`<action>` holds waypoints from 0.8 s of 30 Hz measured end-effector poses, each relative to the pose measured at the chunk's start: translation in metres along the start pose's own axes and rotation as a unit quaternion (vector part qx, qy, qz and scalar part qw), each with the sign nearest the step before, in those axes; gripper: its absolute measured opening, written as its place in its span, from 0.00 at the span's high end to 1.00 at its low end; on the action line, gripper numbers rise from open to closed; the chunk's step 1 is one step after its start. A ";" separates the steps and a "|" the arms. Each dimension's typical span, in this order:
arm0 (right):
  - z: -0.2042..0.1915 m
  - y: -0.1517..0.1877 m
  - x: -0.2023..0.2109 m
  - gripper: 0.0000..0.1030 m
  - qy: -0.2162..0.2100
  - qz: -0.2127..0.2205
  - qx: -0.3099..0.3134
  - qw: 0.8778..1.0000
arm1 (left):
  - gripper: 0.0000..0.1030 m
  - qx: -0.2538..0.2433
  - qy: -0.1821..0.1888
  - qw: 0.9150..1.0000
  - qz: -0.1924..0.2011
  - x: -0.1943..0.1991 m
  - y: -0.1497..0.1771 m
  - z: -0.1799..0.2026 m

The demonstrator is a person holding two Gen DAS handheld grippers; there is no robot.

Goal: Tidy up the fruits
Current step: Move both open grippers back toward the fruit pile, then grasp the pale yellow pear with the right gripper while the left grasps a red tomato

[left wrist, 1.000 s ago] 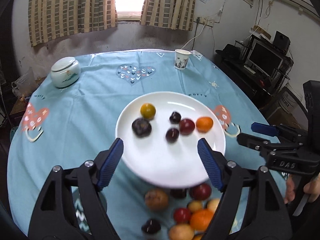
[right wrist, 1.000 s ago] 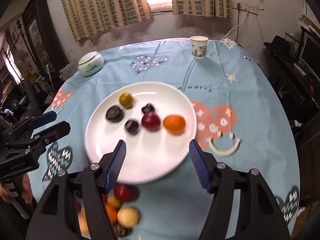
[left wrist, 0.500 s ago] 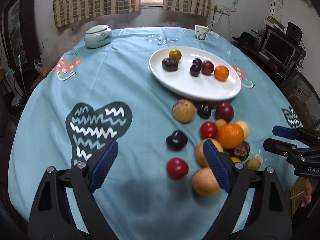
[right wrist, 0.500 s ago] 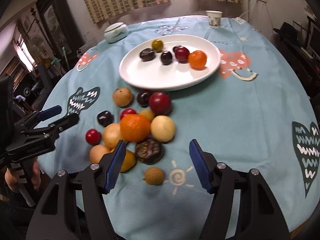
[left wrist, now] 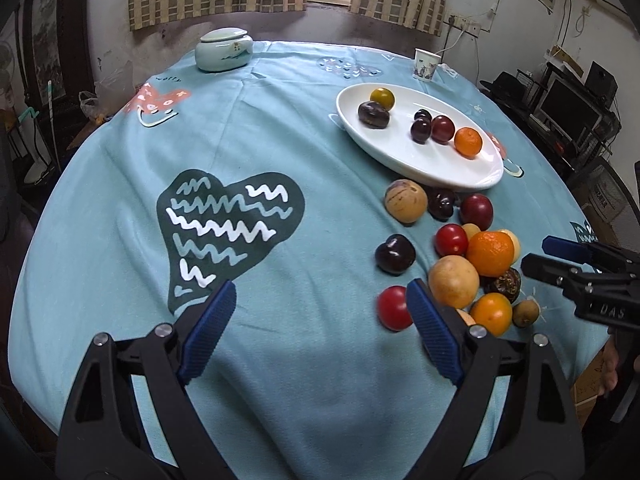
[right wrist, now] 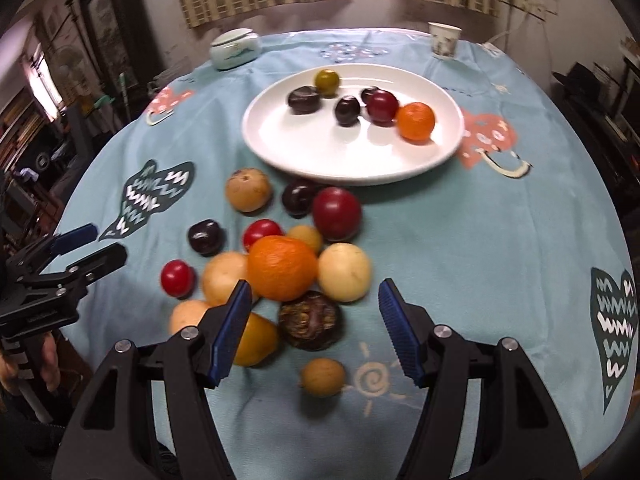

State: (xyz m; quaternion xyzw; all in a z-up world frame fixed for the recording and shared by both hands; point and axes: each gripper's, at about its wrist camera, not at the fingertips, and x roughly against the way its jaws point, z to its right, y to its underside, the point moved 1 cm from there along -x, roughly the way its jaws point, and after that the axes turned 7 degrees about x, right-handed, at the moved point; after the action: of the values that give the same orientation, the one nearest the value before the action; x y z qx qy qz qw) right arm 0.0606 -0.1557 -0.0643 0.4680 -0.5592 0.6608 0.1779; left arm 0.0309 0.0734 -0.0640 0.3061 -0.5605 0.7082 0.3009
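Observation:
A white plate (left wrist: 448,168) (right wrist: 304,152) holds several fruits, among them a small orange (left wrist: 468,142) (right wrist: 416,121) and dark plums. In front of it a pile of loose fruits lies on the cloth, with a big orange (left wrist: 490,253) (right wrist: 282,267) in its middle and a small red fruit (left wrist: 394,307) (right wrist: 177,278) at its left edge. My left gripper (left wrist: 320,324) is open and empty over bare cloth left of the pile. My right gripper (right wrist: 314,312) is open and empty just above the pile's near side, over a dark wrinkled fruit (right wrist: 311,320).
A pale lidded jar (left wrist: 223,53) (right wrist: 236,48) and a paper cup (left wrist: 424,64) (right wrist: 445,40) stand at the table's far side. The round table has a blue patterned cloth (left wrist: 160,152). Shelves with a monitor (left wrist: 572,106) stand to the right.
Both grippers have pulled back from above the plate toward the near table edge. The fruit pile has come into full view. Both stay open.

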 end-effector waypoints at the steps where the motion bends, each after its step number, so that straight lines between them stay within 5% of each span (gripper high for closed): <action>1: 0.005 0.001 0.000 0.36 0.007 -0.002 -0.006 1.000 | 0.14 0.001 0.000 1.000 -0.001 0.000 0.000 -0.001; 8: 0.022 0.004 -0.020 0.38 0.009 -0.019 -0.008 1.000 | 0.14 0.005 0.005 1.000 -0.018 -0.008 0.003 -0.006; 13: 0.029 -0.007 -0.056 0.62 -0.034 -0.032 -0.019 0.999 | 0.14 -0.007 0.005 1.000 -0.019 -0.005 0.008 -0.001; 24: 0.038 0.009 0.001 0.62 -0.016 0.015 -0.049 0.999 | 0.14 -0.025 0.010 0.998 -0.053 -0.029 0.016 0.012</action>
State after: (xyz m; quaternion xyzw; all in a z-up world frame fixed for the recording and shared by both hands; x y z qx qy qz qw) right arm 0.0697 -0.1931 -0.0712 0.4604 -0.6008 0.6277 0.1818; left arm 0.0382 0.0559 -0.0933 0.3208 -0.5580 0.6799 0.3513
